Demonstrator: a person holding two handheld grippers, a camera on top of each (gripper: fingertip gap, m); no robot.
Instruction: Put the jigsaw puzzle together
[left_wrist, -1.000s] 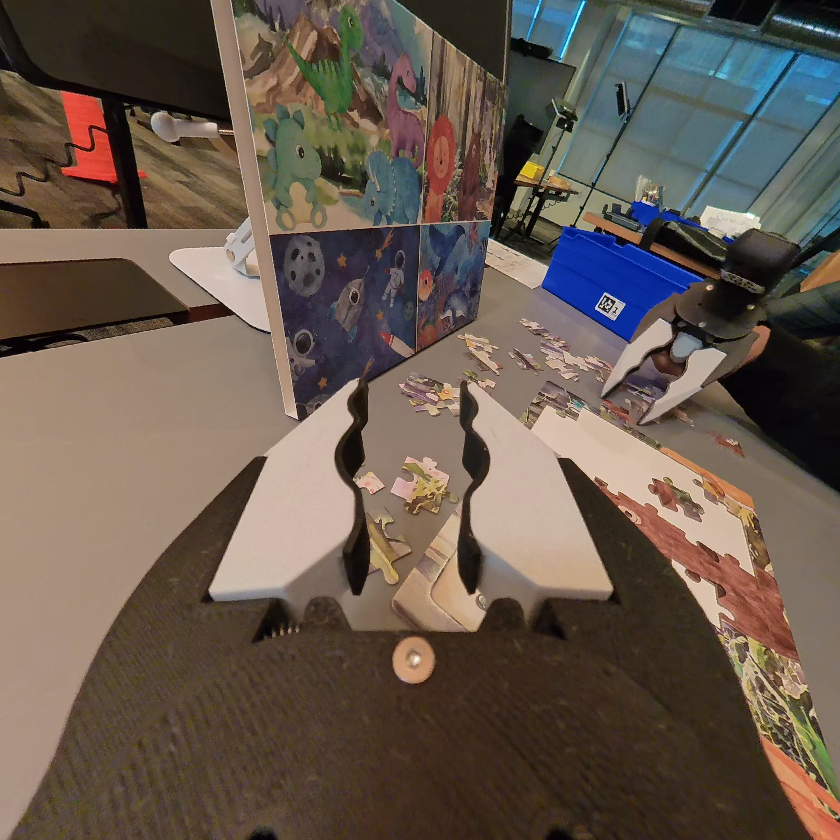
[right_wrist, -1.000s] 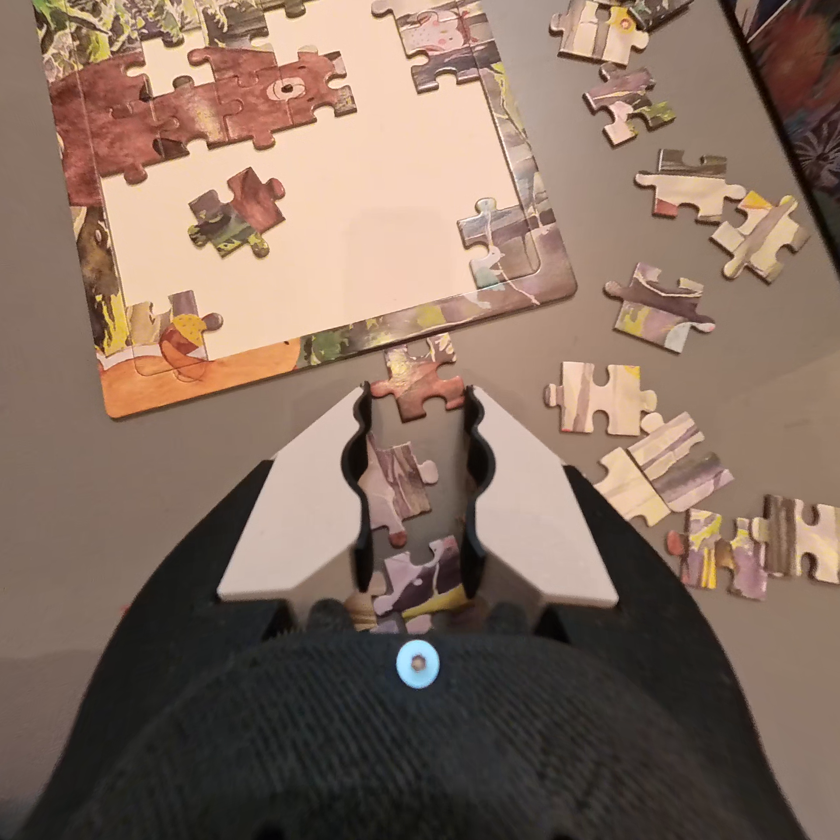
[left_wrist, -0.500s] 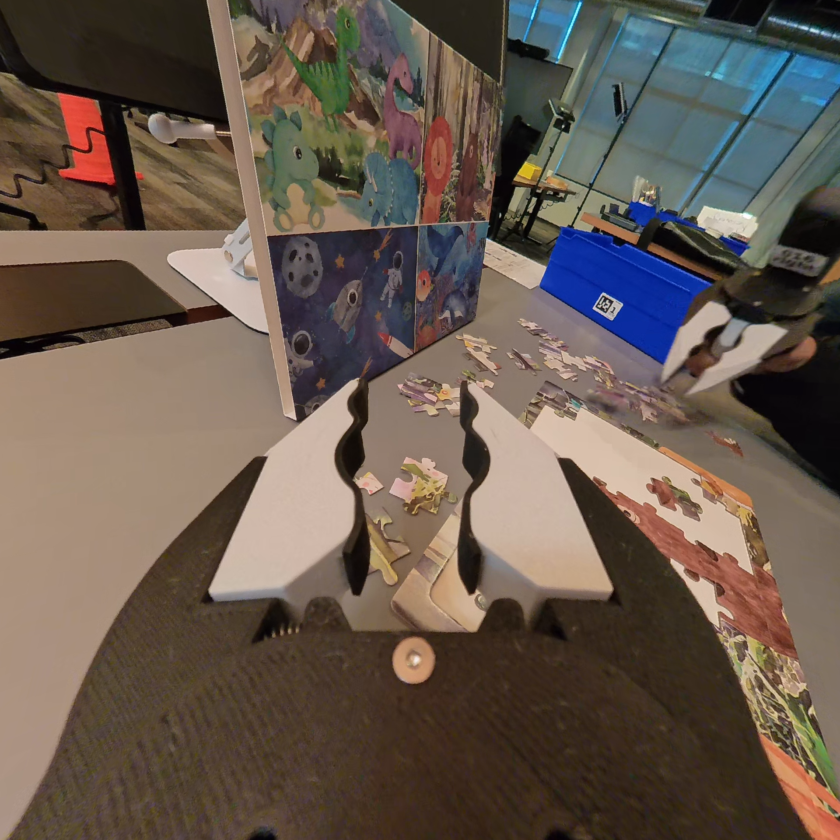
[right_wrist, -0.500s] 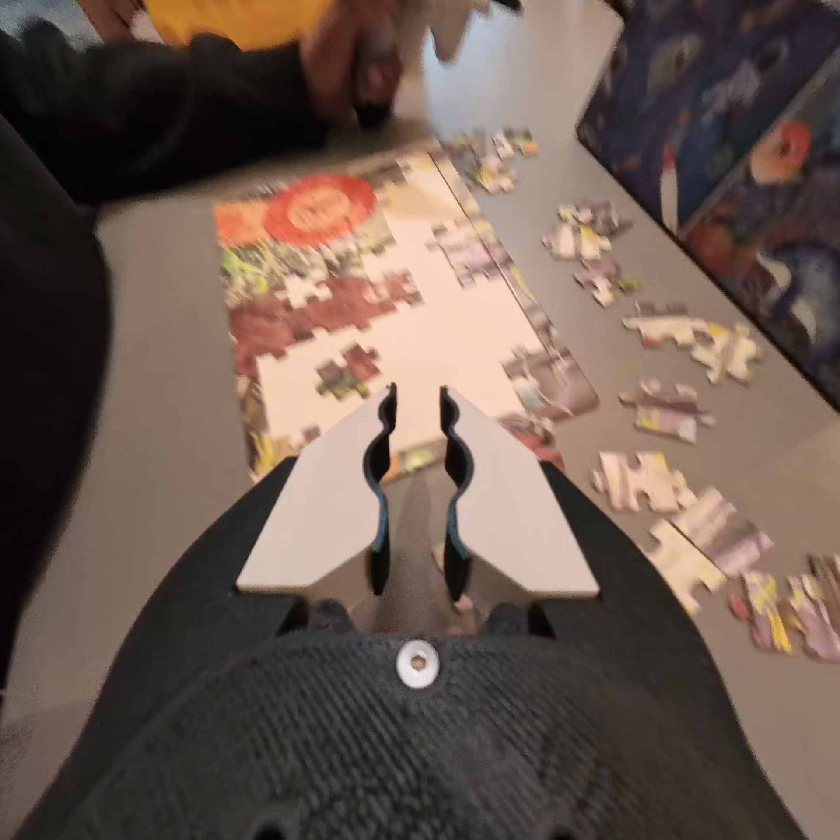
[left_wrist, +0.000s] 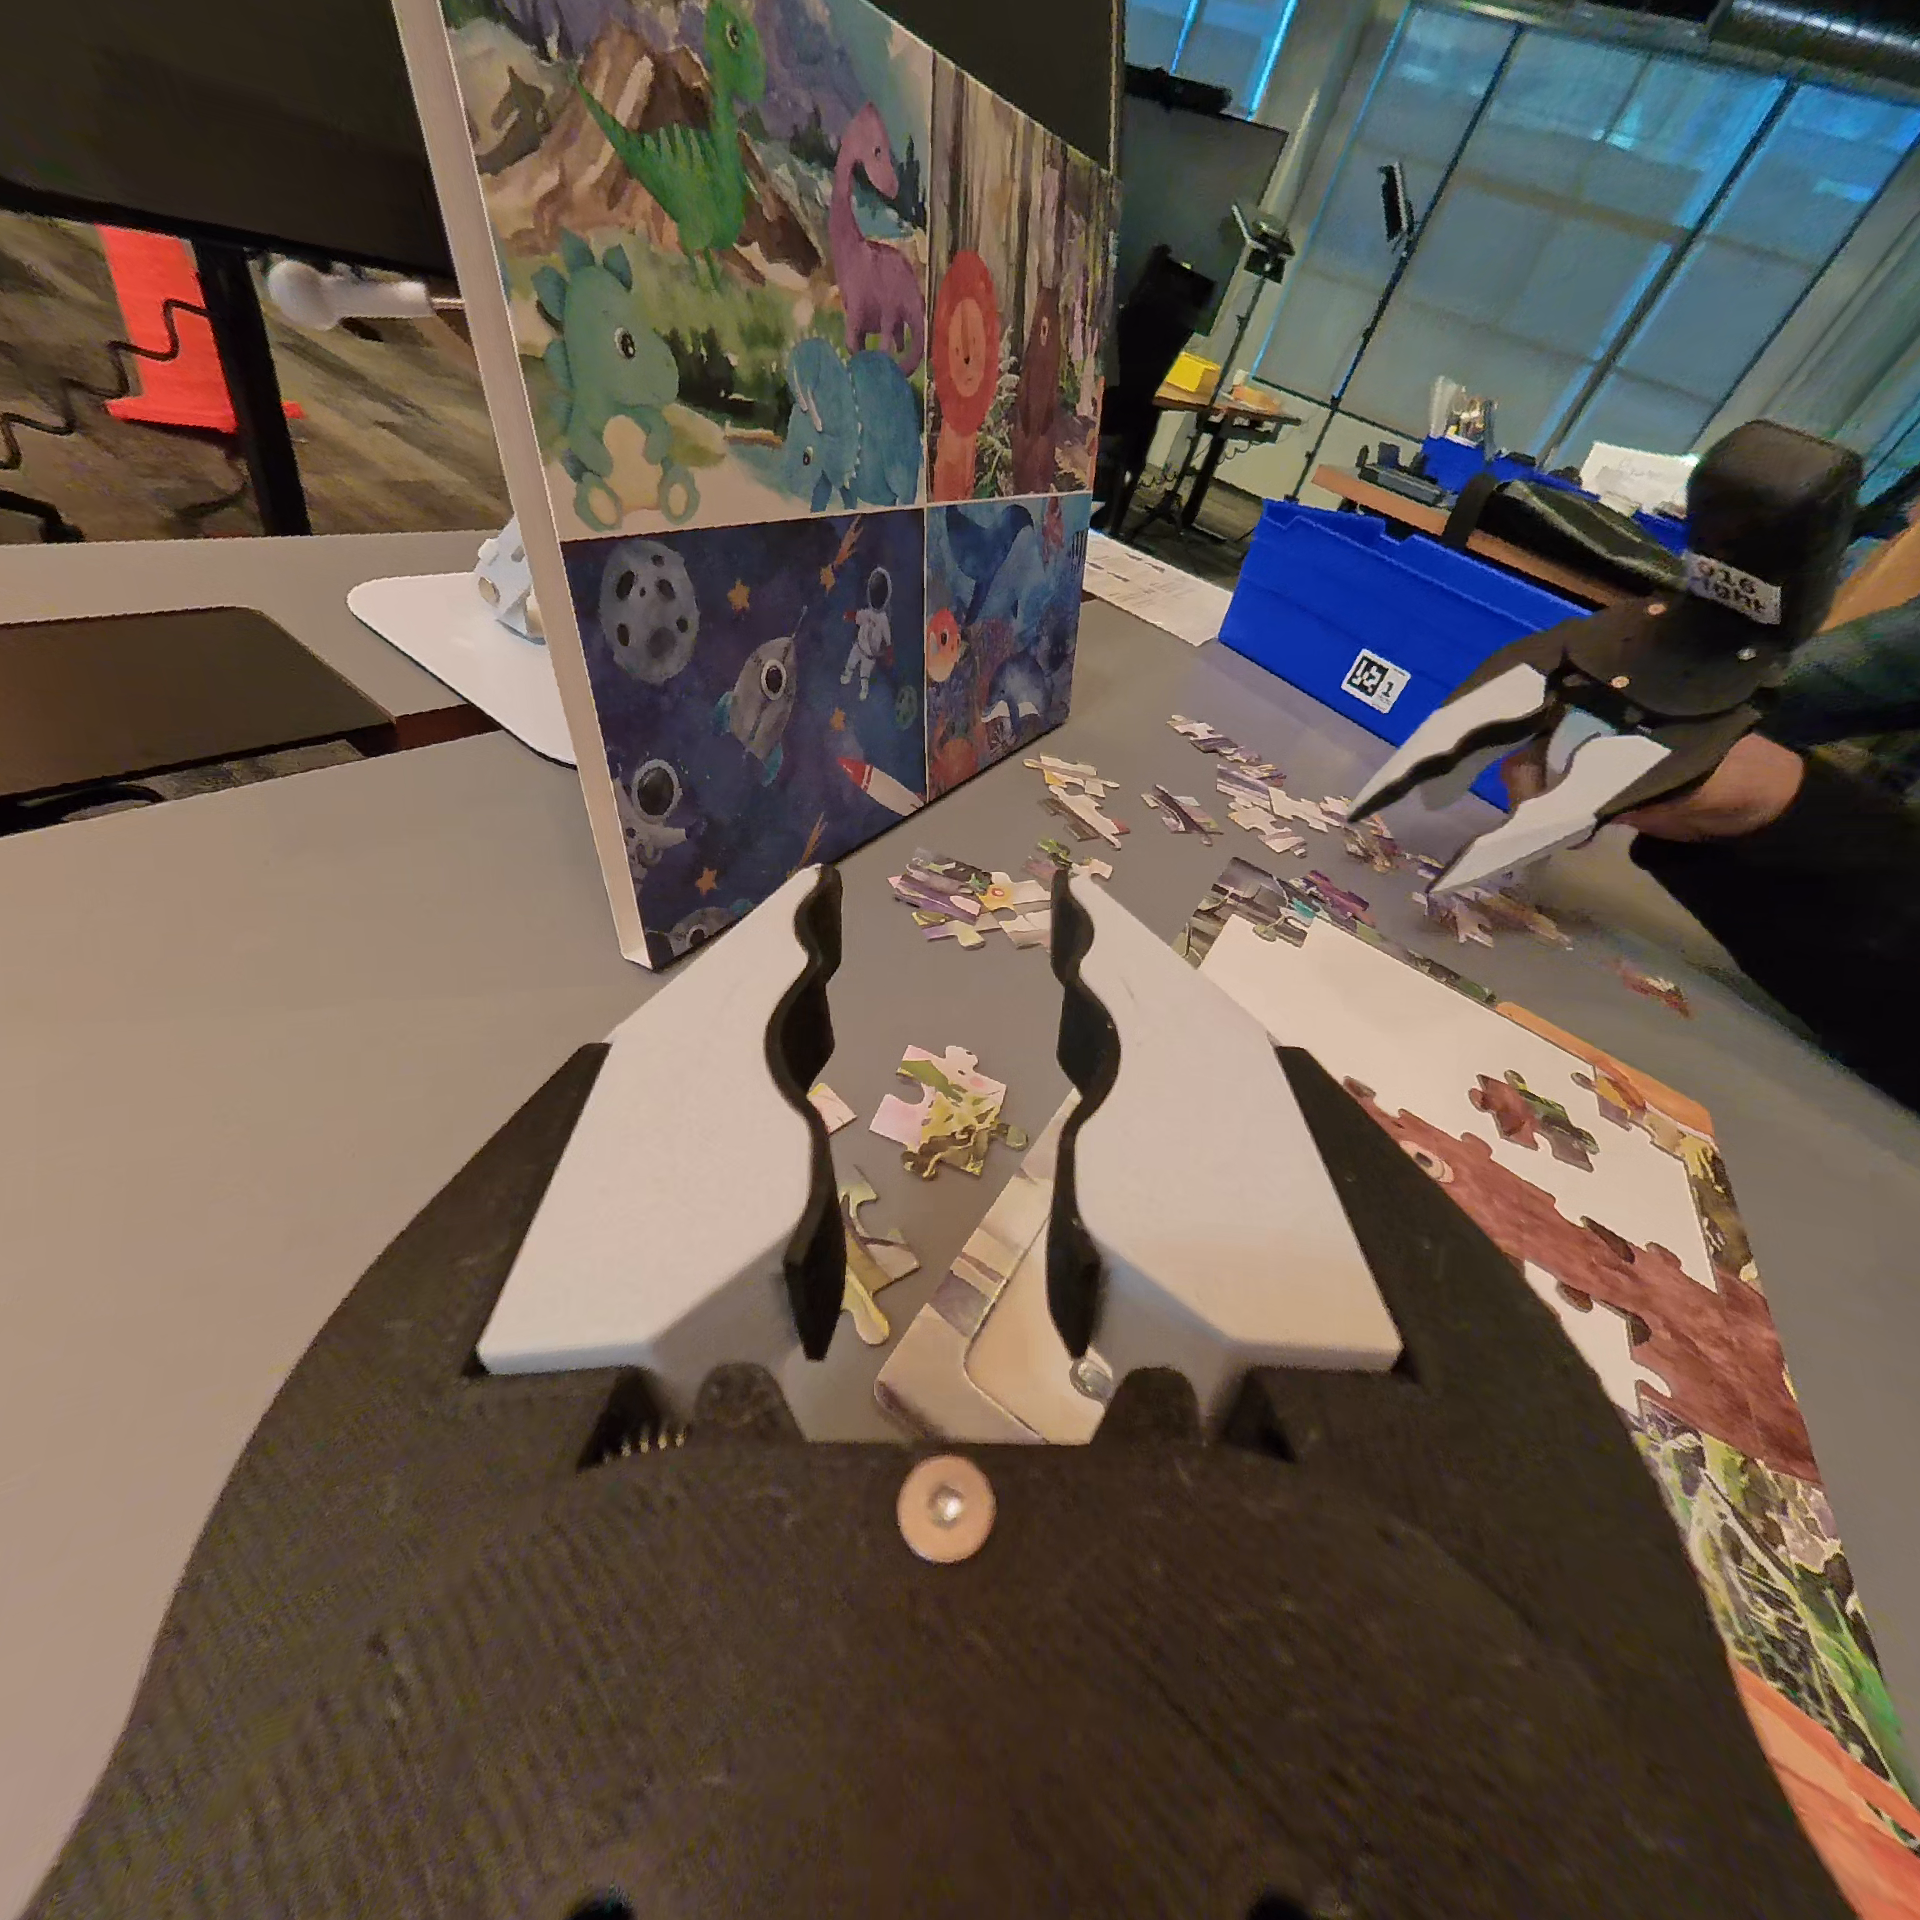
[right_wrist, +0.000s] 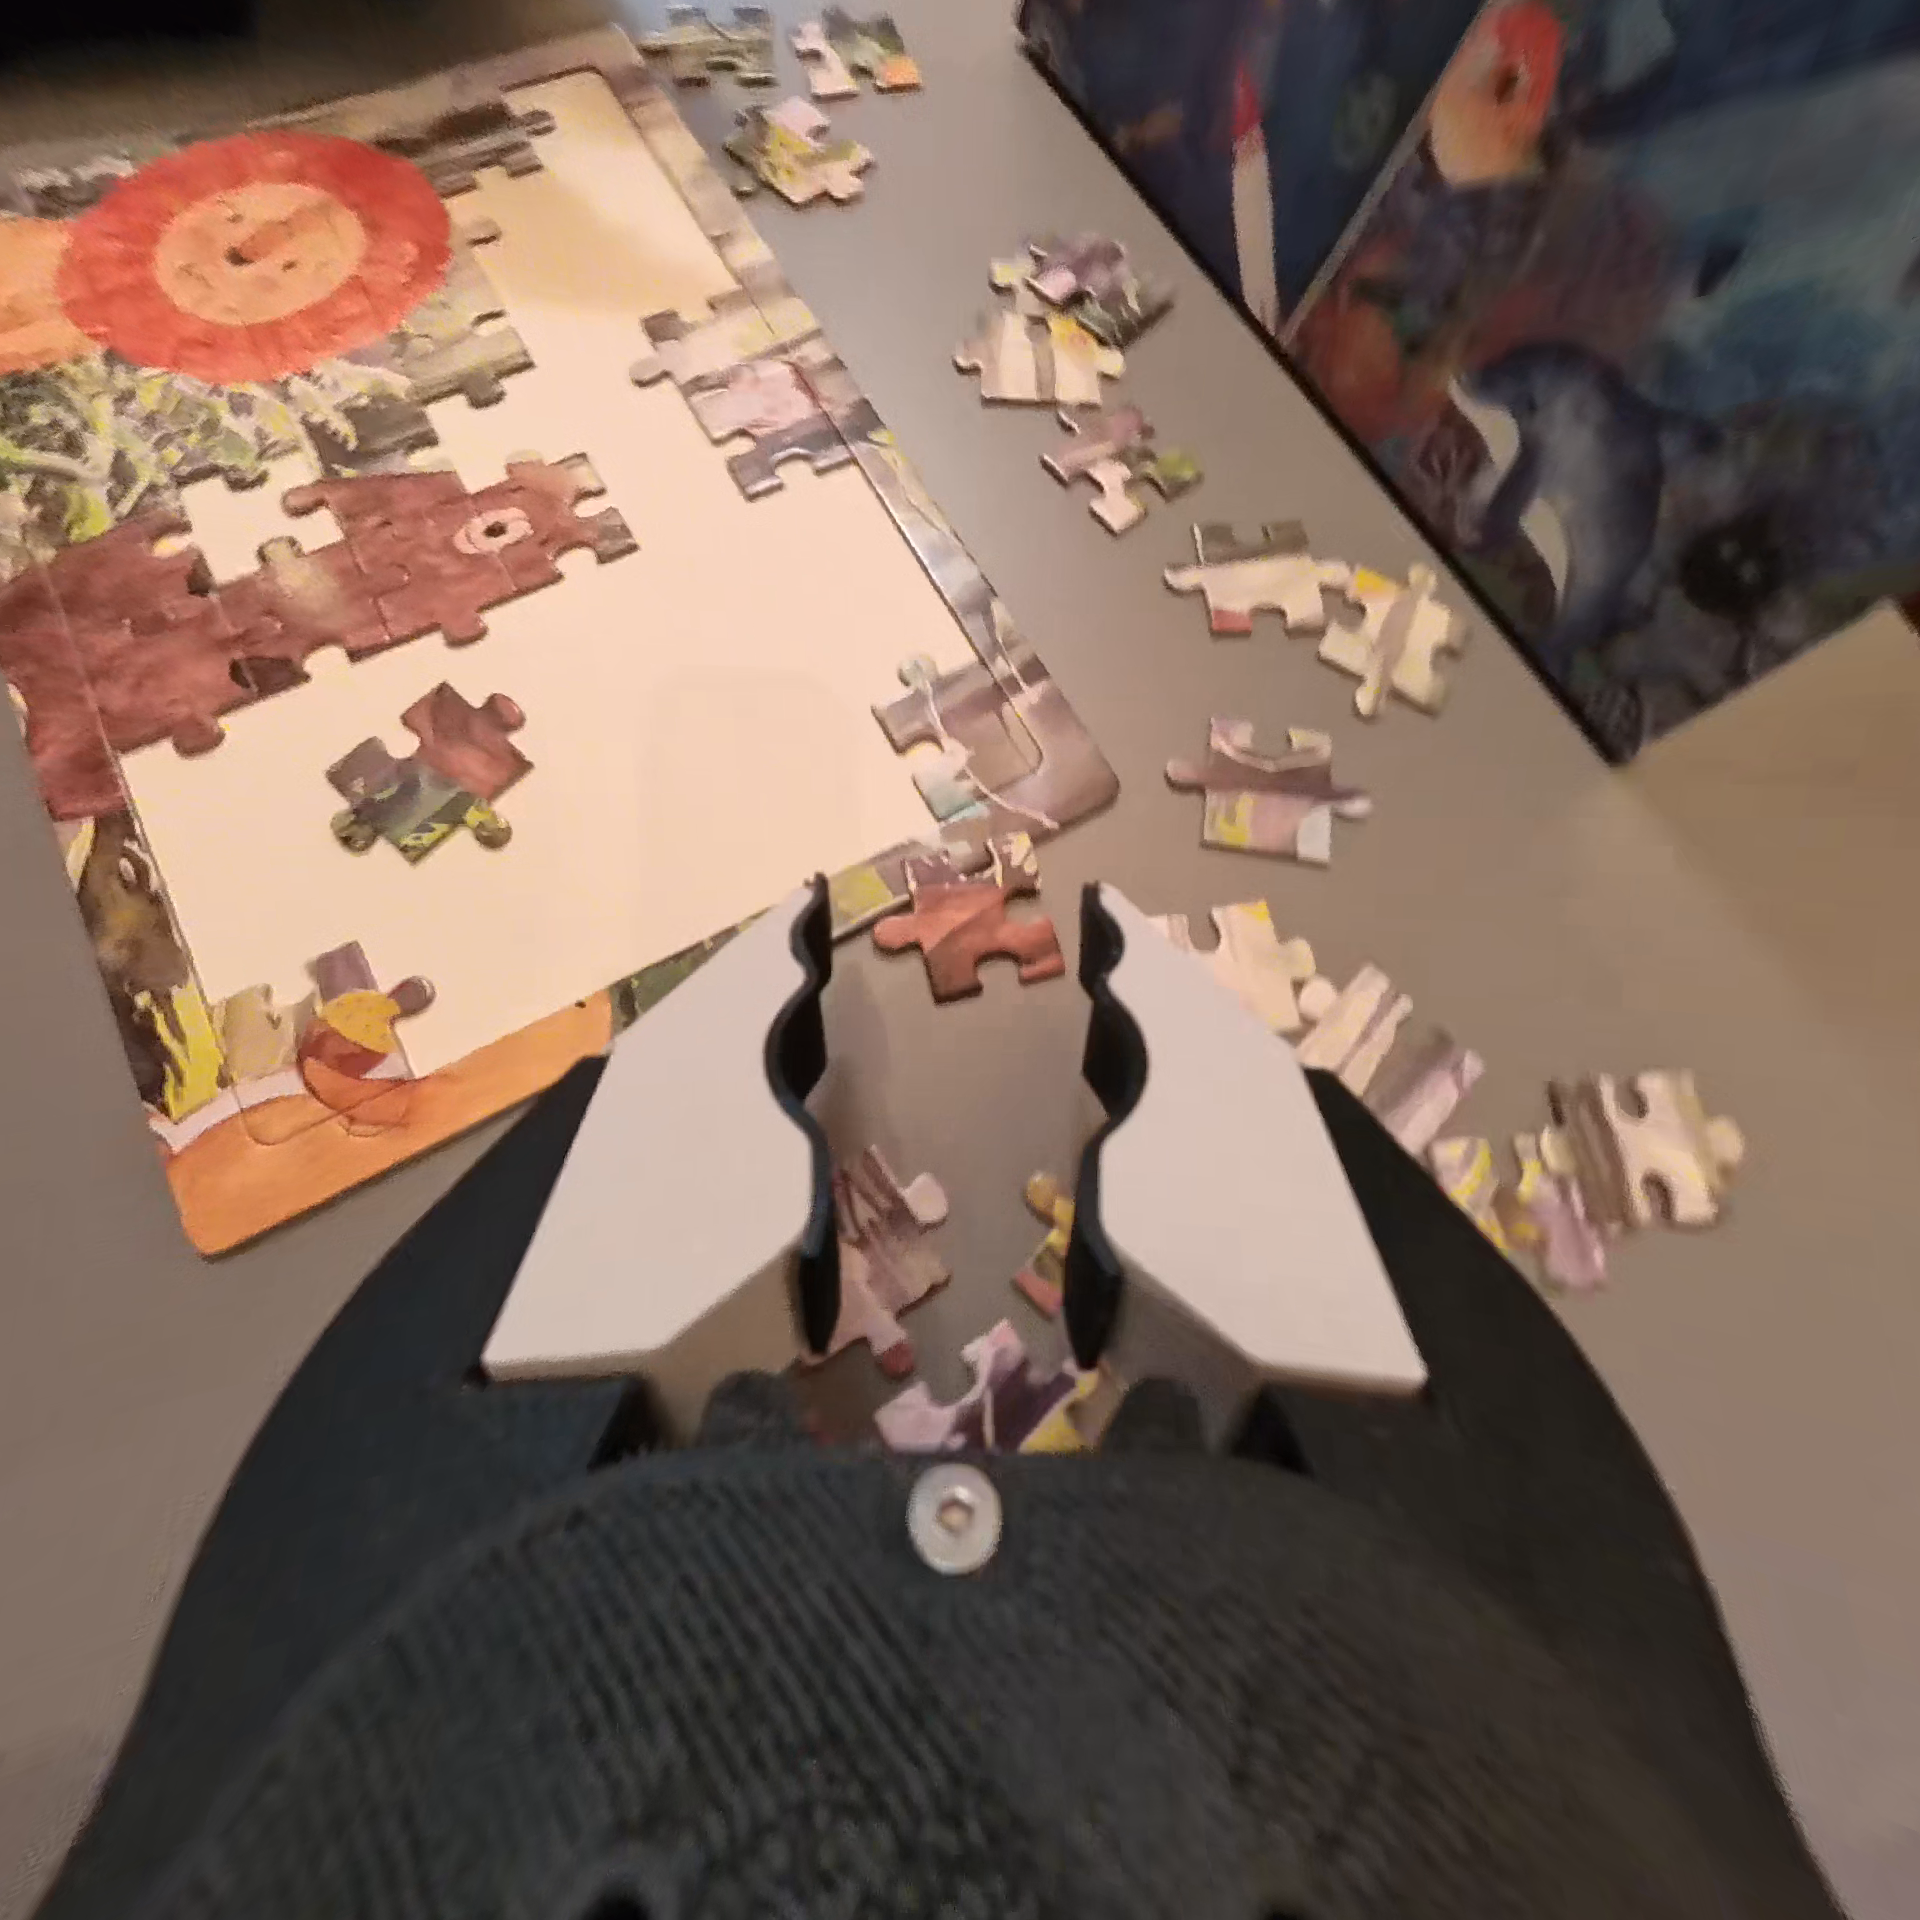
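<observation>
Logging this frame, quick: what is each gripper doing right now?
Left gripper: open, holding nothing.
Right gripper: open, holding nothing, above the loose puzzle pieces.

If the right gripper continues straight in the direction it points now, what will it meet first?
Most likely the loose brown puzzle piece lying on the grey table, just past the open right gripper. Right behind it is the corner of the puzzle board. Depth is hard to judge, so it may touch the table first.
</observation>
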